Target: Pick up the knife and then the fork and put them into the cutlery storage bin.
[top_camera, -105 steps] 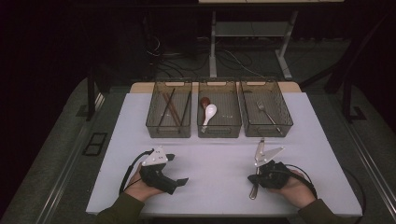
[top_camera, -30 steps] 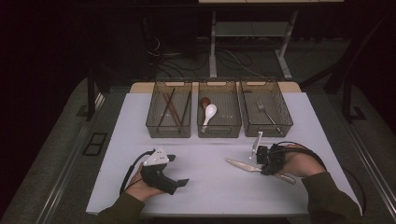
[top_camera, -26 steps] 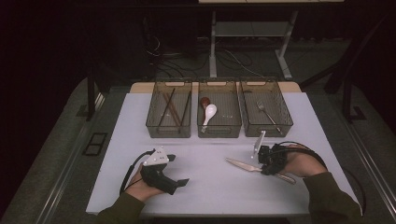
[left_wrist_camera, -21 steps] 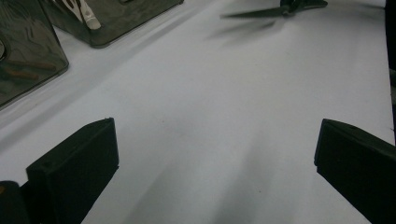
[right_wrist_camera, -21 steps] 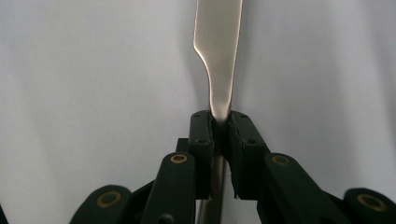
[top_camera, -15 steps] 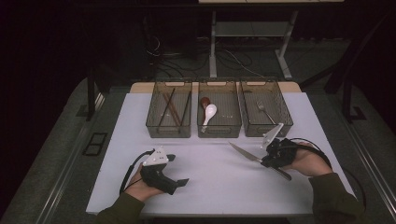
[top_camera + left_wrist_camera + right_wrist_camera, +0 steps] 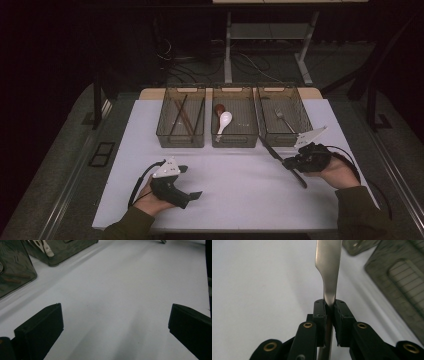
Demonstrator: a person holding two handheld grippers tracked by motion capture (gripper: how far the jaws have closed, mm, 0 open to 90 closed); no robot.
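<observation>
Steel table knife [image 7: 329,272] clenched in my right hand-held gripper [image 7: 329,305] near its middle could swivel and clip the smoky plastic fork bin's [image 7: 284,137] rim; left hand-held gripper [image 7: 112,322] released.

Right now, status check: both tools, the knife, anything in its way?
Right tool shut on knife, lifted just short of right bin. Left tool open on the table. Fork lies in that bin; no obstruction seen.

The left tongs [image 7: 115,332] stood wide apart, jaws at lower left and lower right, over the bare white counter [image 7: 120,290]; smoky bins [image 7: 15,270] occupied the upper left.
</observation>
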